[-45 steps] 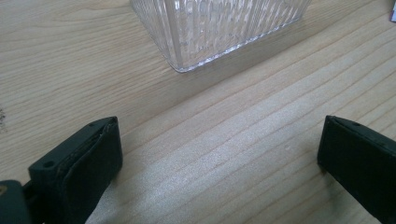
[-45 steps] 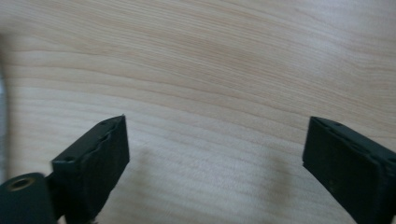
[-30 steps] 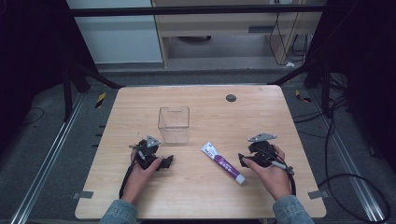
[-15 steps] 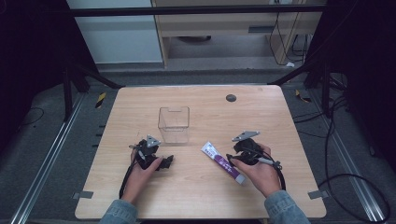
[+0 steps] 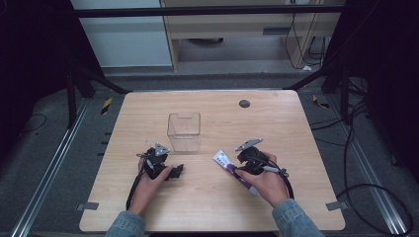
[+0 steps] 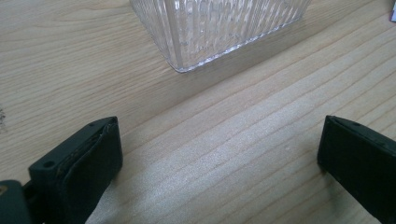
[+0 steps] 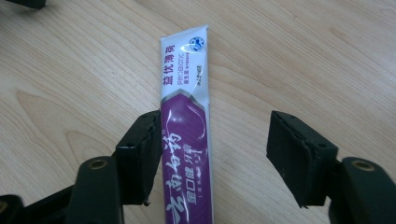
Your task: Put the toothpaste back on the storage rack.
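Observation:
A purple and white toothpaste tube (image 5: 222, 159) lies flat on the wooden table (image 5: 207, 212), right of centre. My right gripper (image 5: 238, 170) is over its purple half. In the right gripper view the tube (image 7: 184, 93) lies between the jaws of my right gripper (image 7: 215, 126). The left jaw touches the tube's edge and the right jaw stands well clear. These jaws have just been opening. A clear ribbed plastic box (image 5: 184, 131) stands mid-table. My left gripper (image 5: 167, 167) rests just in front of it. The left gripper view has this gripper (image 6: 219, 140) wide open over bare wood, with the box (image 6: 219, 28) ahead.
A small dark round disc (image 5: 244, 103) sits near the table's far edge. Black frame posts stand at both far corners. Cables (image 5: 365, 192) lie on the floor to the right. Bare wood stretches between the box and the far edge.
My right hand has moved left across the table to the tube, and its jaws now straddle the purple half. The left hand, the box and the tube have stayed put.

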### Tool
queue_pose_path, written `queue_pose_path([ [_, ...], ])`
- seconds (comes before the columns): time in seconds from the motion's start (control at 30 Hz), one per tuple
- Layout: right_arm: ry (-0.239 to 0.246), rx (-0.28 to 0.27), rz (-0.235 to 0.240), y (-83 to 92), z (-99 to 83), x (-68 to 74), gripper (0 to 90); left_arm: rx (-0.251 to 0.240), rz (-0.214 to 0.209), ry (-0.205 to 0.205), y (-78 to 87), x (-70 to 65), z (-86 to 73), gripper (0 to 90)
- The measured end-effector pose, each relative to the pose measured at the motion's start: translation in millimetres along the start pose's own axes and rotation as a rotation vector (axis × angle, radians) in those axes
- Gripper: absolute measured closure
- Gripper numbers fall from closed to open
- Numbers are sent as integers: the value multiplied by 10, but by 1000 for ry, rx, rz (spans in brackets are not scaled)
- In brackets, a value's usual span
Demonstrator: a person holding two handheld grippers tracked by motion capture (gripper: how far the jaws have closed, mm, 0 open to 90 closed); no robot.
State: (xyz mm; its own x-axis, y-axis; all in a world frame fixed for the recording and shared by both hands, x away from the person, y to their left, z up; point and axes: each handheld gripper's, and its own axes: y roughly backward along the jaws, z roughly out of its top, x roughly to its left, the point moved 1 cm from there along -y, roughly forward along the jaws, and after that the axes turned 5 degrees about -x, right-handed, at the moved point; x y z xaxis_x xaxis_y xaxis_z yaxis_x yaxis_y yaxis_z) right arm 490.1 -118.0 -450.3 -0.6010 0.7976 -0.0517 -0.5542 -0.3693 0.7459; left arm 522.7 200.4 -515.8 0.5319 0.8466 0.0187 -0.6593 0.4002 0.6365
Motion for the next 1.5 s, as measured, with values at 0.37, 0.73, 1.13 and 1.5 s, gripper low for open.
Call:
queue_pose_path([
  [0.37,24,26,17,-115,52,106,274,0,0,0,0,0,0,0],
  [0.73,37,44,48,-224,74,144,434,0,0,0,0,1,0,0],
  [1.13,36,72,38,-349,86,149,435,0,0,-1,0,1,0,0],
  [1.5,33,97,38,-480,86,137,482,0,0,-1,0,1,0,0],
])
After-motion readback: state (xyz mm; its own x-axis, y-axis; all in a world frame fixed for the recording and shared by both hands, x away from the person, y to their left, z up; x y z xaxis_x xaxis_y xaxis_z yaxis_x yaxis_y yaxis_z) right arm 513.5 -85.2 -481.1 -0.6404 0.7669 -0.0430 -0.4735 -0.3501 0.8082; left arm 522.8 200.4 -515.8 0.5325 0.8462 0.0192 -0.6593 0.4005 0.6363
